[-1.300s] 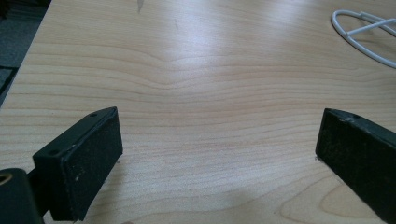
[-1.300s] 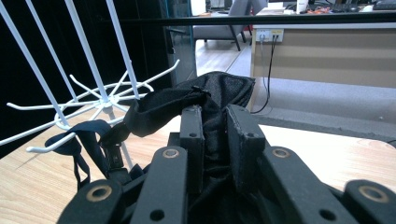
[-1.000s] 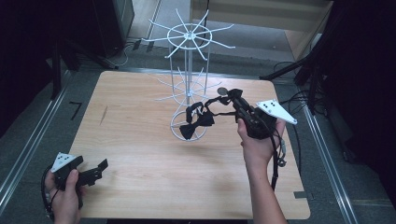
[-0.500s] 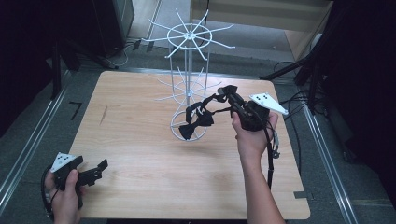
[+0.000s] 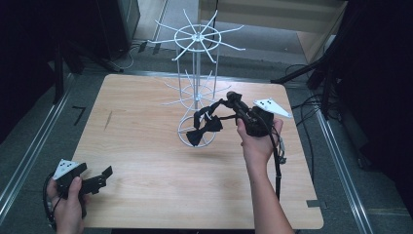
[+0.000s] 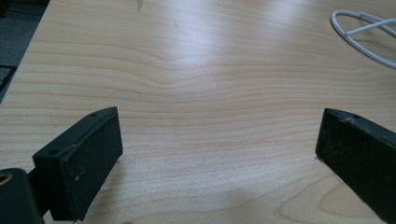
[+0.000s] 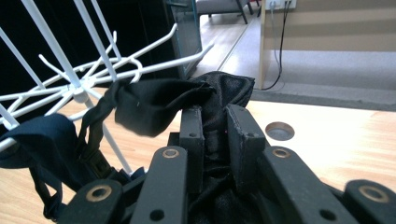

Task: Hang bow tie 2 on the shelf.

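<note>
Right tongs (image 5: 233, 100) clenched on black bow tie (image 7: 163, 105) just beside white wire rack (image 5: 197, 92), left tongs (image 6: 219, 154) spread, released, near table (image 5: 146, 161) front edge, bare wood between.

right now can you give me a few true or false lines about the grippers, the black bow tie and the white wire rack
1. The right gripper is shut on the black bow tie. True.
2. The left gripper holds a bow tie. False: its jaws stand open over bare table.
3. The white wire rack lies tipped over. False: it stands upright.
4. The rack stands on the wooden table. True.
5. The left gripper is beside the rack's pole. False: it is near the table's front left corner.
</note>
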A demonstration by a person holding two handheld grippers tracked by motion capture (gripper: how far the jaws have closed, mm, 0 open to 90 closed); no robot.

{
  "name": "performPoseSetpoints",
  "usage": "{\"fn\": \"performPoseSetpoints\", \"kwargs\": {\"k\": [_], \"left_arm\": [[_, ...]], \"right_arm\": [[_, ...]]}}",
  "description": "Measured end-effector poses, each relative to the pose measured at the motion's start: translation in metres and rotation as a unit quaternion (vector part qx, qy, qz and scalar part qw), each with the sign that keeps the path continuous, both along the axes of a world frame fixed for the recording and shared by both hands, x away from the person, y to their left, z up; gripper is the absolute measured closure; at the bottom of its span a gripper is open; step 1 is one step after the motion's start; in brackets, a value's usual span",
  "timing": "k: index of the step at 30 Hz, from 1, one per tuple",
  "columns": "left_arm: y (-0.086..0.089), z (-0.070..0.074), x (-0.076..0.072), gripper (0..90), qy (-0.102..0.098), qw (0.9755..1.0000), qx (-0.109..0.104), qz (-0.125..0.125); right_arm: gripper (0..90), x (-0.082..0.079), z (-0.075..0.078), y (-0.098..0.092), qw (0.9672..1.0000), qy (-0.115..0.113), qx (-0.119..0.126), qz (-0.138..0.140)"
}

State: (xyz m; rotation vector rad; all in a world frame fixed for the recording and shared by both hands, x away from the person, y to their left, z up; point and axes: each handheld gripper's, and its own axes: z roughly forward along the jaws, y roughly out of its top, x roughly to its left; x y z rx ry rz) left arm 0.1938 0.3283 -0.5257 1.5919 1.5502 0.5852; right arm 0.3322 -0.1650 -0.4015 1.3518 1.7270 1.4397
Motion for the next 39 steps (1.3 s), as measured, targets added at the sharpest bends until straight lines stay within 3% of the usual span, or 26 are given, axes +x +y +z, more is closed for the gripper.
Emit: {"fn": "performPoseSetpoints", "kwargs": {"k": [8,12,18,19,21,23,28,33,39], "left_arm": [[0.000,0.000,0.000,1.0,0.000,1.0000,-0.002,0.000],[0.000,0.000,0.000,1.0,0.000,1.0000,-0.001,0.000],[0.000,0.000,0.000,1.0,-0.001,1.0000,-0.002,0.000],[0.000,0.000,0.000,1.0,-0.001,1.0000,-0.002,0.000],[0.000,0.000,0.000,1.0,-0.001,1.0000,-0.002,0.000],[0.000,0.000,0.000,1.0,0.000,1.0000,-0.001,0.001],[0.000,0.000,0.000,1.0,0.000,1.0000,0.000,0.001],[0.000,0.000,0.000,1.0,0.000,1.0000,0.001,0.001],[0.000,0.000,0.000,1.0,0.000,1.0000,0.001,0.000]], "right_arm": [[77.4,0.005,-0.010,0.010,0.9998,0.011,0.006,0.016],[74.4,0.007,-0.014,0.011,0.9991,0.021,0.024,0.027],[61.4,0.008,-0.019,0.010,0.9990,0.025,0.025,0.029],[54.1,0.007,-0.019,0.008,0.9992,0.022,0.020,0.026],[52.1,0.007,-0.019,0.007,0.9993,0.022,0.019,0.025],[42.7,0.005,-0.019,0.005,0.9996,0.017,0.012,0.019],[32.8,0.003,-0.019,0.001,0.9997,0.023,0.001,0.013],[28.7,0.000,-0.021,-0.010,0.9996,0.023,0.014,0.012],[21.7,-0.006,-0.025,-0.021,0.9996,0.026,0.010,0.004]]}}
